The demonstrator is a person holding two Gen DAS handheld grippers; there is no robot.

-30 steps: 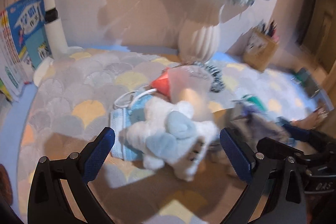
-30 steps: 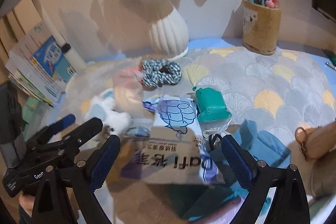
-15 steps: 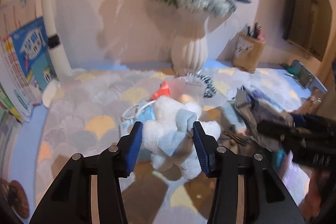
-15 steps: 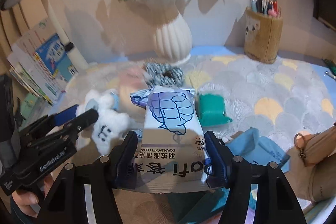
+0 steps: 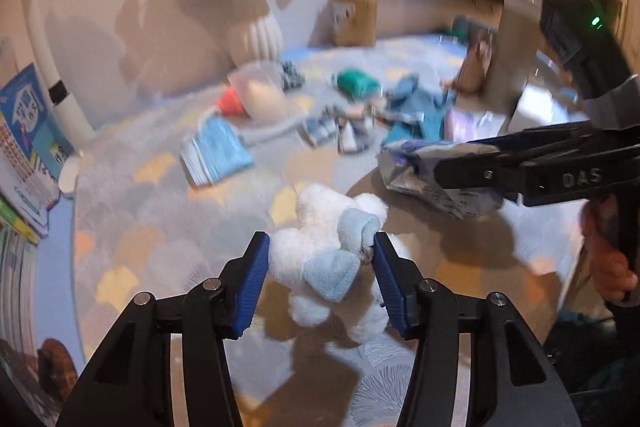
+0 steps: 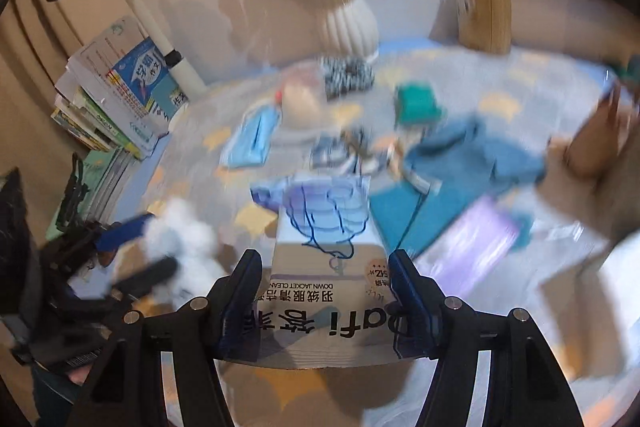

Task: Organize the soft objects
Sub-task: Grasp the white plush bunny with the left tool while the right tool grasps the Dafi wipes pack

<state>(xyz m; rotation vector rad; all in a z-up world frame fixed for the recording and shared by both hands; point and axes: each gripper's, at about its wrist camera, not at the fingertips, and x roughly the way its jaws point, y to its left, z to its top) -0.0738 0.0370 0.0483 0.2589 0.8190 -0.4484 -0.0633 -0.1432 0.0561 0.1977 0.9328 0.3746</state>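
**A:** What does the left gripper [image 5: 322, 273] have?

**B:** A fluffy white plush toy [image 5: 320, 239] with pale blue terry patches, one rolled like a little scroll. The ribbed blue pads [image 5: 252, 283] sit against its fur on both sides, and the jaws are easing apart slightly with the toy between them. It is at the near edge of the tabletop [image 5: 132, 219], over the mat of grey, yellow and peach scallop shapes.

**A:** And the right gripper [image 6: 324, 291]?

**B:** Pinching a flat, glossy pack of wipes [image 6: 328, 267] by its two long edges. The crinkled foil wrapper has a blue line drawing of a down jacket and bold black lettering. In the left view the pack [image 5: 432, 179] hangs just right of the plush toy.

**A:** What else lies around?

**B:** Mostly blurred. A pleated blue face mask [image 5: 218, 151] lies flat mid-mat, a rumpled teal cloth [image 6: 460, 163] spreads to the right, and a checked scrunchie [image 6: 346, 75] sits by a ribbed white vase [image 6: 352, 23] of flowers. A woven pen holder [image 6: 484, 19] stands at the back, and stacked books [image 6: 116, 95] lean at the left.
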